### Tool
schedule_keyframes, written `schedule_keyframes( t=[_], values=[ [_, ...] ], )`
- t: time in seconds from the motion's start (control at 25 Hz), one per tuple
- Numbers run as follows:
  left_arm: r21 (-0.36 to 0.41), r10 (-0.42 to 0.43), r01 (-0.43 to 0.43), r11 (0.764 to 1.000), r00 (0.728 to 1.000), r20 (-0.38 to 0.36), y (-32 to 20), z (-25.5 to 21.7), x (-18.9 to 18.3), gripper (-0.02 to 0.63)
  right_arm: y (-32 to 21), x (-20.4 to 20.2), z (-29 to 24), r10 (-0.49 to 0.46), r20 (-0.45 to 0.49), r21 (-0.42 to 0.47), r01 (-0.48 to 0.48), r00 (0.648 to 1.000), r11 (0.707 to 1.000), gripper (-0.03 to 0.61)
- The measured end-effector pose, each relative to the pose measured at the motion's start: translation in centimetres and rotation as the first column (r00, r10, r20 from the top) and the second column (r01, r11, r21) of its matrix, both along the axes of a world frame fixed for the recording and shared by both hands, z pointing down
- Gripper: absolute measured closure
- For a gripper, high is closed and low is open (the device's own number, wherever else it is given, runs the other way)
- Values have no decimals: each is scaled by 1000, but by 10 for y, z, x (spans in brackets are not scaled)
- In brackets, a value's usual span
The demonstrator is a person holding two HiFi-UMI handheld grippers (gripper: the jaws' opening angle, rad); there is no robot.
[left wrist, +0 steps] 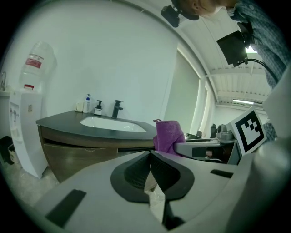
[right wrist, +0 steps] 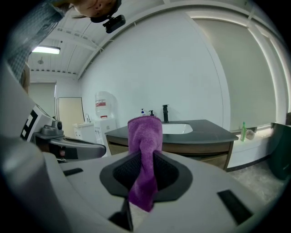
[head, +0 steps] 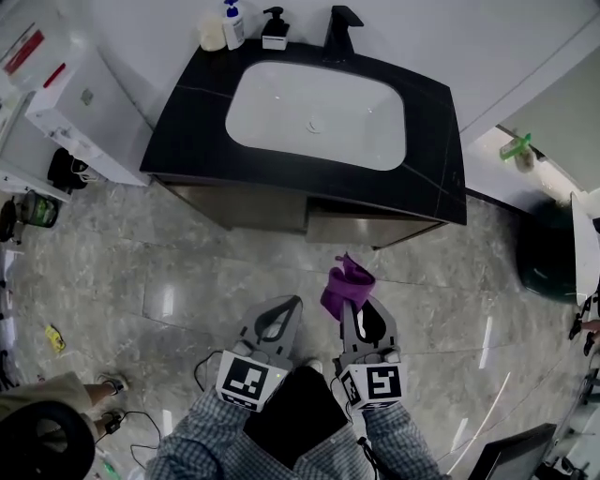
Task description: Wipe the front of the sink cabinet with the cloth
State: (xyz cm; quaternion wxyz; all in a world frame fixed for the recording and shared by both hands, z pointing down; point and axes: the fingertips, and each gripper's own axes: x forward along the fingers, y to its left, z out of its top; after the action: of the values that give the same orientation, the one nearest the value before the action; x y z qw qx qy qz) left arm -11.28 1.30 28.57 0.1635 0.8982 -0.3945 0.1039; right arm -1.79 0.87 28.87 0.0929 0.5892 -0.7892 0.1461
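A purple cloth [head: 344,284] [right wrist: 144,150] [left wrist: 168,135] is pinched in my right gripper [head: 356,302] [right wrist: 144,157], whose jaws are shut on it; the cloth stands up past the tips. My left gripper [head: 284,307] [left wrist: 150,157] is beside it, shut with nothing held. The sink cabinet [head: 281,208] [right wrist: 200,150] [left wrist: 77,152] stands ahead, wood-fronted under a black counter [head: 197,131] with a white basin [head: 314,112]. Both grippers hang over the floor a short way in front of the cabinet, apart from it.
A black tap [head: 341,28] and soap bottles [head: 232,23] stand at the counter's back. A white water dispenser [head: 70,108] [left wrist: 25,127] is left of the cabinet. A dark green bin [head: 546,253] stands right. Another person's shoes and cables [head: 108,398] lie lower left.
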Motion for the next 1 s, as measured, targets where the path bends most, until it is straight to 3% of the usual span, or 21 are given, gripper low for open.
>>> schedule_keyframes(
  t=[0.16, 0.44, 0.64, 0.76, 1.0],
  values=[
    [-30, -35, 35, 999, 999, 3, -10, 35, 1, 603, -15, 6, 38, -29, -33, -11, 29, 999, 1000, 503],
    [-6, -38, 38, 999, 999, -29, -22, 59, 17, 603, -36, 0, 95, -97, -52, -26, 96, 994, 995, 503],
    [-51, -82, 80, 995, 996, -39, -20, 82, 24, 603, -59, -19, 121, -186, -72, 43, 189, 980, 981, 503],
    [-73, -101, 99, 992, 995, -24, -20, 98, 28, 603, -72, -24, 141, -230, -102, 35, 234, 968, 972, 503],
    [-92, -150, 151, 984, 988, 18, -28, 118, 16, 603, -109, -30, 176, -218, -60, -3, 218, 974, 976, 503]
  ],
)
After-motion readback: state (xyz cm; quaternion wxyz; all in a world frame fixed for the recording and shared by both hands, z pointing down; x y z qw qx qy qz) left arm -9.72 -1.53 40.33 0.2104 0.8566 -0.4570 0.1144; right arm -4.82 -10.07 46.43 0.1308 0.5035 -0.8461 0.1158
